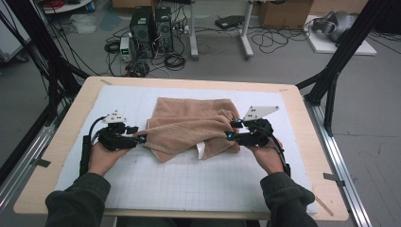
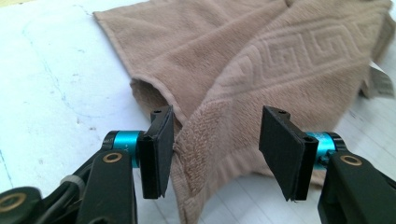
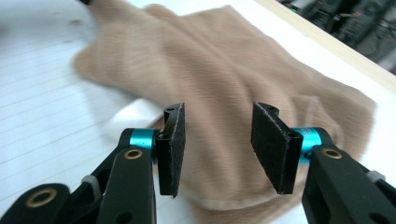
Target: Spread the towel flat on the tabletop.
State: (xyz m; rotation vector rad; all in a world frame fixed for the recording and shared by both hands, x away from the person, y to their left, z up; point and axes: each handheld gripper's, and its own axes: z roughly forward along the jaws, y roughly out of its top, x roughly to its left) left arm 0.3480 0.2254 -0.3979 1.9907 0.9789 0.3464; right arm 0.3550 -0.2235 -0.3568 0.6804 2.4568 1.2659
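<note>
Nearest the person, the left gripper [image 2: 215, 154] stood with its jaws partly spread. A folded corner of the towel [image 2: 261, 65] lay between them, brushing the left-hand pad [image 2: 159, 149] and clear of the other. It was not pinched.

The right gripper [image 3: 217, 147] was likewise partly spread. The towel's hem lay beneath and between its jaws, but neither pad pressed on it.

In the high view the left gripper [image 1: 140, 138] sat at the towel's [image 1: 189, 125] left edge and the right gripper [image 1: 231, 130] at its right edge.

The towel was tan, roughly folded and rumpled, with a raised key-pattern border and a small white label [image 1: 201, 150] at its near edge. It lay on the white gridded mat [image 1: 189, 184], towards the far half.

Count: one towel, one mat, two grippers.
</note>
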